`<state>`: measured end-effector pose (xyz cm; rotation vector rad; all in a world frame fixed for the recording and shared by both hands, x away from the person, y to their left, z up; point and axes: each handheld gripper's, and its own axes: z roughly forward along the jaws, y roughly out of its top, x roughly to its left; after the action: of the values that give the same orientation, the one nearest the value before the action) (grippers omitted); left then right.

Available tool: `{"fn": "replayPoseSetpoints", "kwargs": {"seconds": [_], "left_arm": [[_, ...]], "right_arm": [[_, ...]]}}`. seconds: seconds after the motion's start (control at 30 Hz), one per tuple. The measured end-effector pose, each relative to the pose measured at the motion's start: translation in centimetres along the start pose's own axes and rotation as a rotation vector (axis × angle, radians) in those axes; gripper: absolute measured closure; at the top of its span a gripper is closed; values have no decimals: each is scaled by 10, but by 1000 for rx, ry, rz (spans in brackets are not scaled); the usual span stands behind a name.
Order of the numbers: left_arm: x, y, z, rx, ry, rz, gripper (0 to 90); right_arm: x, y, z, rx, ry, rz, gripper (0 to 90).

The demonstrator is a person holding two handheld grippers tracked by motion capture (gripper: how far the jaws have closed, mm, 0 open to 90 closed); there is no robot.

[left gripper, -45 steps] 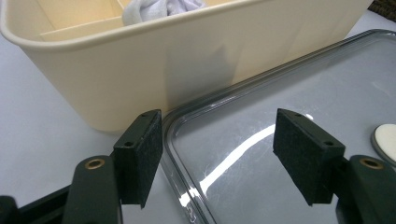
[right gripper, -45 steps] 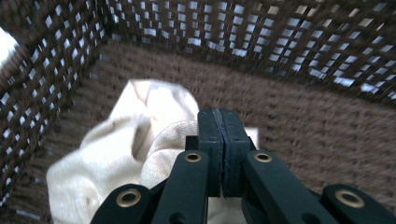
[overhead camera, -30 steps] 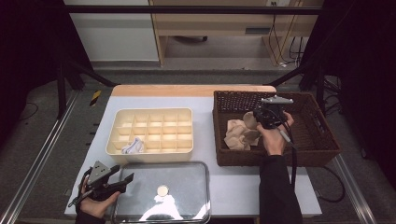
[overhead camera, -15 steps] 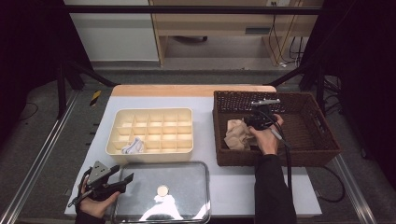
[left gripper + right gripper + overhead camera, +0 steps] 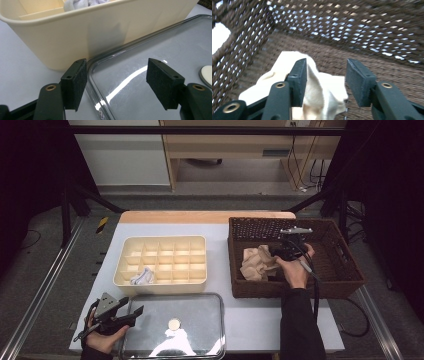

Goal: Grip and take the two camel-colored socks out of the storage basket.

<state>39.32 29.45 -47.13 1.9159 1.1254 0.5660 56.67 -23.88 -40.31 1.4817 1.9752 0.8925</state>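
one beige cloth (image 5: 312,87) between right gripper's (image 5: 325,82) spread jaws; left gripper's (image 5: 117,82) jaws spread.

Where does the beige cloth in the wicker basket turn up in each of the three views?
High view: the beige cloth lies crumpled in the basket's left half, just left of the right tongs.
Left gripper view: not in it.
Right gripper view: low and left of centre, a fold rising between the open jaws.
Shared landmark: the dark wicker basket.
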Motion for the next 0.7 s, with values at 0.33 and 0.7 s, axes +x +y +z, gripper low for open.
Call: {"fn": "replayPoseSetpoints", "kwargs": {"seconds": [0.33, 0.7], "left_arm": [[0, 0, 0, -2, 0, -4, 328], [0, 0, 0, -1, -1, -7, 328]], "right_arm": [[1, -1, 7, 67, 39, 4, 884], [4, 19, -29, -99, 36, 7, 886]]}}
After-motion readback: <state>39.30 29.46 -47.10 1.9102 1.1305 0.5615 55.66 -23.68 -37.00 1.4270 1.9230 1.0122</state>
